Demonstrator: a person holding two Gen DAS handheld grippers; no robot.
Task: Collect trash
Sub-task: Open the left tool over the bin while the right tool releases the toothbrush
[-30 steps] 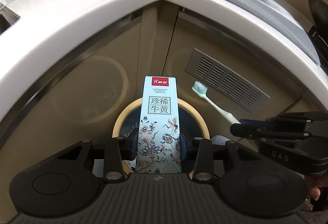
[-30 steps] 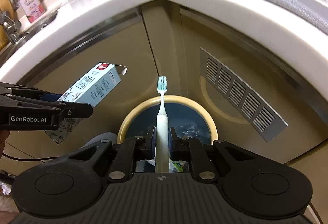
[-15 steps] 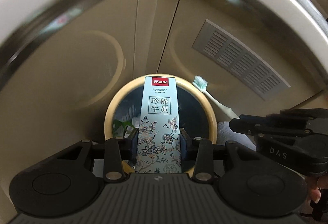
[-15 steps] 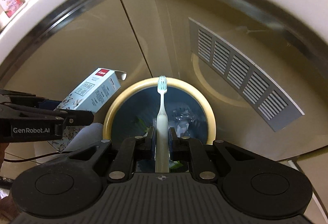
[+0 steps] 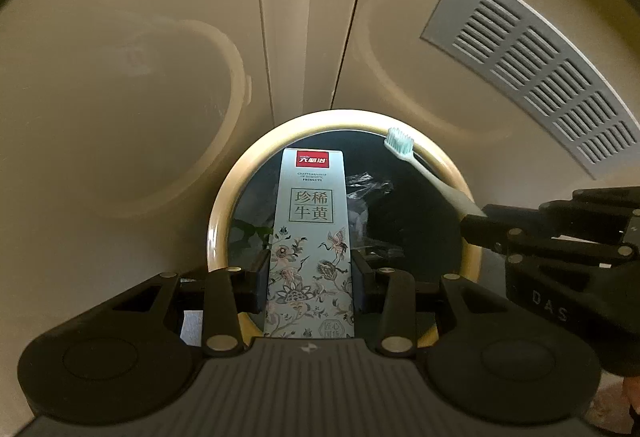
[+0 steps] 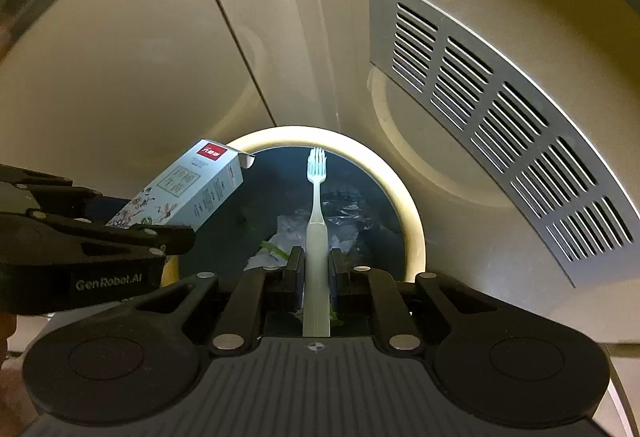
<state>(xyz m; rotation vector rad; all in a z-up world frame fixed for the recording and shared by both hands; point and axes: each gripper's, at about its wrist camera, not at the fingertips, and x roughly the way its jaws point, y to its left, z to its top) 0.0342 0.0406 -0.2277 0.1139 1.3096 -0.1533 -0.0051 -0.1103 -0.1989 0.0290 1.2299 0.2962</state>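
Beige cabinet doors with a grey vent grille (image 6: 500, 125) back a corner where a round bin (image 5: 218, 221) stands below. Nearest, the left tool (image 5: 308, 277) is clenched on a toothpaste box (image 5: 312, 237), the right tool (image 6: 316, 277) on a toothbrush (image 6: 317, 213). Both point steeply down over the bin's mouth, apparently so each drops cleanly onto the crumpled plastic (image 6: 344, 221) inside.

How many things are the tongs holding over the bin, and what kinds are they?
Toothpaste box, in the left tongs: 1
Toothbrush, in the right tongs: 1
Total held over the trash bin: 2
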